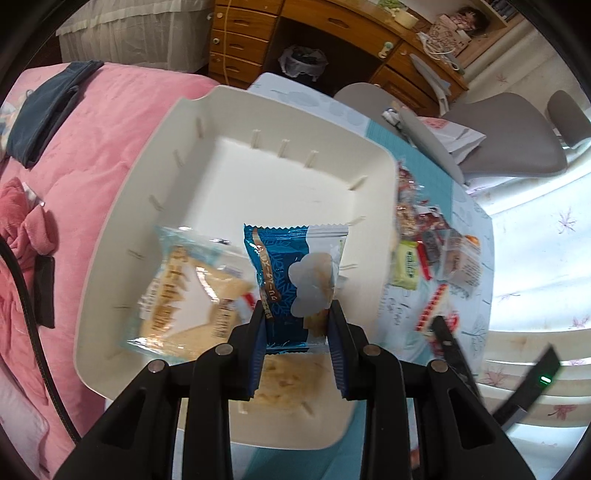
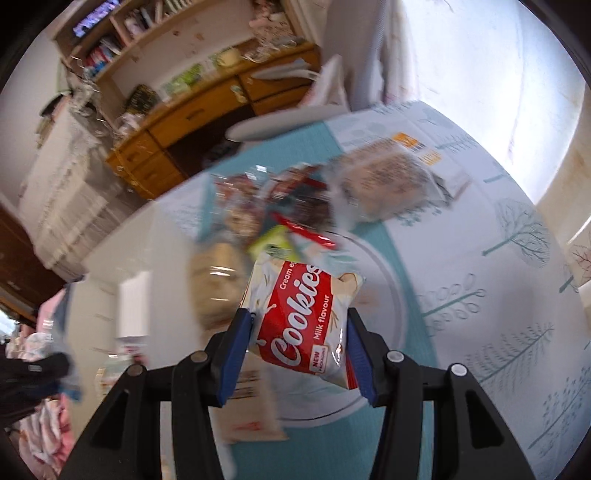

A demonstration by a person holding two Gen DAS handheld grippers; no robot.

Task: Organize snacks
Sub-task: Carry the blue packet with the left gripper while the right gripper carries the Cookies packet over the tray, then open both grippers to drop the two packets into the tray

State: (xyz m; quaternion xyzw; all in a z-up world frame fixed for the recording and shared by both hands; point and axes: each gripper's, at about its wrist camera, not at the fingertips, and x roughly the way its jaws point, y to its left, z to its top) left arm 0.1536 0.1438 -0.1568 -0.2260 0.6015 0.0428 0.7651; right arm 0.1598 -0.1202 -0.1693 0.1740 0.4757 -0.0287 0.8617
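Observation:
My left gripper [image 1: 297, 314] is shut on a blue snack packet [image 1: 291, 273] with Japanese print and holds it above a white plastic bin [image 1: 373, 206]. A clear-wrapped pale pastry [image 1: 188, 291] lies in the bin at the left, and another pale snack [image 1: 288, 380] lies under the fingers. My right gripper [image 2: 299, 325] is shut on a red and white cream cookies packet [image 2: 303, 317] above the table. Behind it lies a blurred pile of snacks [image 2: 295, 206], which also shows in the left wrist view [image 1: 424, 243] to the right of the bin.
The table carries a blue and white tree-print cloth [image 2: 498, 258]. A pink bed [image 1: 92, 147] lies left of the bin. A grey chair [image 1: 509, 140] and a wooden desk [image 1: 332, 29] stand behind the table. The white bin's edge [image 2: 122, 258] shows left in the right wrist view.

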